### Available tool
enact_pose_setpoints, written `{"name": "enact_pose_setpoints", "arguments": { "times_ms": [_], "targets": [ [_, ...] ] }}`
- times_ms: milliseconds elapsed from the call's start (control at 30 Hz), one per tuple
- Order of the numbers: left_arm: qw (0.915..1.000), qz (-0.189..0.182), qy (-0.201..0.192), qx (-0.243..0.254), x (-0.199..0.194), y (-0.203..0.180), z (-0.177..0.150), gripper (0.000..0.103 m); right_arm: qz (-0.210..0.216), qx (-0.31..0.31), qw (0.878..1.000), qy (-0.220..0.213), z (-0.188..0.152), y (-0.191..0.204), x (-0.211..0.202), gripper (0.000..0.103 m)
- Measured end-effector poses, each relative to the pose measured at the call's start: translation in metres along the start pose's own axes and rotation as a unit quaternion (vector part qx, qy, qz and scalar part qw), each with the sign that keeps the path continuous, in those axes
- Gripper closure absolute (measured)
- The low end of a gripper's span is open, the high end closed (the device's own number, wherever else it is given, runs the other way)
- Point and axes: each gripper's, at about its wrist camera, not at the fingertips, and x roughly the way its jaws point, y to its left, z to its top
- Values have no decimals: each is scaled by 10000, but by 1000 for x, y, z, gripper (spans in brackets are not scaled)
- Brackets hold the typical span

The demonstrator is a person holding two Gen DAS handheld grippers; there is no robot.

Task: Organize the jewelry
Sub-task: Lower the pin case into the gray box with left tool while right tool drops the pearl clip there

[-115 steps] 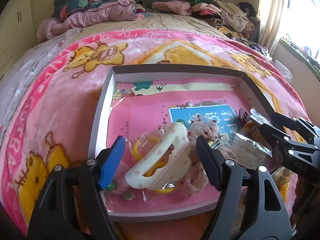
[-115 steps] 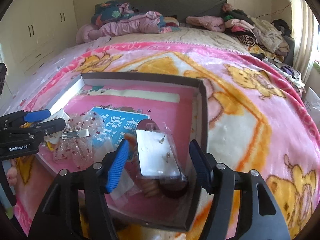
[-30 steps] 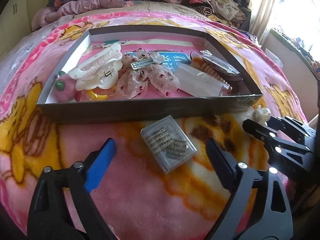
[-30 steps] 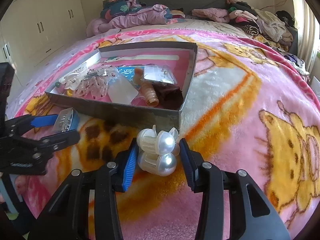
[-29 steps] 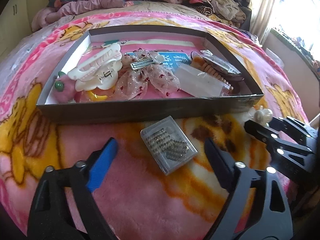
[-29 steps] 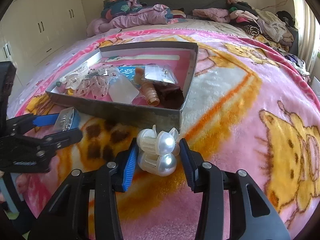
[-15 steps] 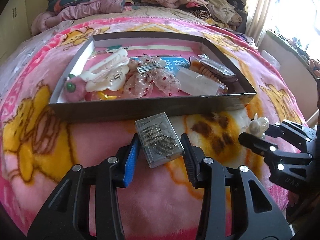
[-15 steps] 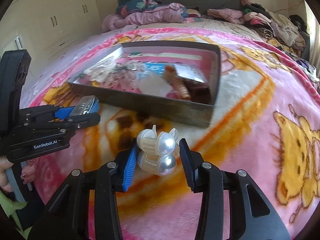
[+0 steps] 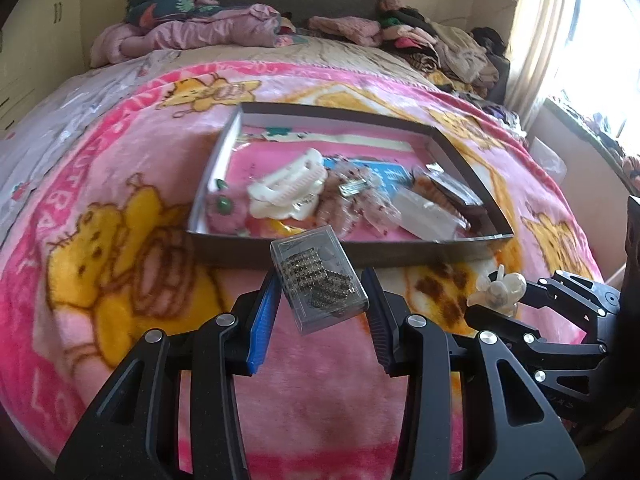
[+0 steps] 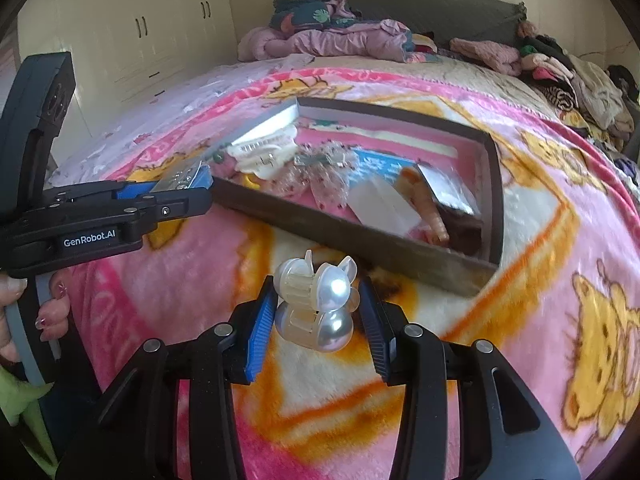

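Note:
My left gripper (image 9: 320, 304) is shut on a clear plastic case of dark beaded pieces (image 9: 318, 280) and holds it above the blanket, just in front of the grey box (image 9: 360, 256). My right gripper (image 10: 316, 312) is shut on a pearl hair claw (image 10: 316, 304), lifted before the box's near wall (image 10: 360, 236). The box holds a white hair claw (image 9: 288, 188), a sheer bow (image 9: 352, 200), a pink plush piece (image 9: 222, 212) and clear packets (image 9: 428, 212). The right gripper with the pearl claw (image 9: 500, 288) shows in the left view, and the left gripper (image 10: 176, 196) in the right view.
The box sits on a pink cartoon blanket (image 9: 120, 240) covering a bed. Piled clothes (image 9: 420, 40) and bedding (image 9: 192, 28) lie at the head of the bed. White wardrobes (image 10: 140, 40) stand to the left, a window (image 9: 592, 40) to the right.
My left gripper closed on the clear case and lifted it off the blanket toward the box. My right gripper stayed shut on the pearl claw and rose a little.

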Motion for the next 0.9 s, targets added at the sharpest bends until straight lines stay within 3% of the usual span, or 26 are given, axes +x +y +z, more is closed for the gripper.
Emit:
{"name": "enact_pose_setpoints", "arguments": {
  "times_ms": [467,900],
  "targets": [
    [9994,-3,-127,-331,-7,29,25,70,-103,-73,9994,-333,40,-1,-1,63],
    [9998,-50,-150,-137,8,21,58,70,-378,120,9978,-527,61,-29,1,63]
  ]
}}
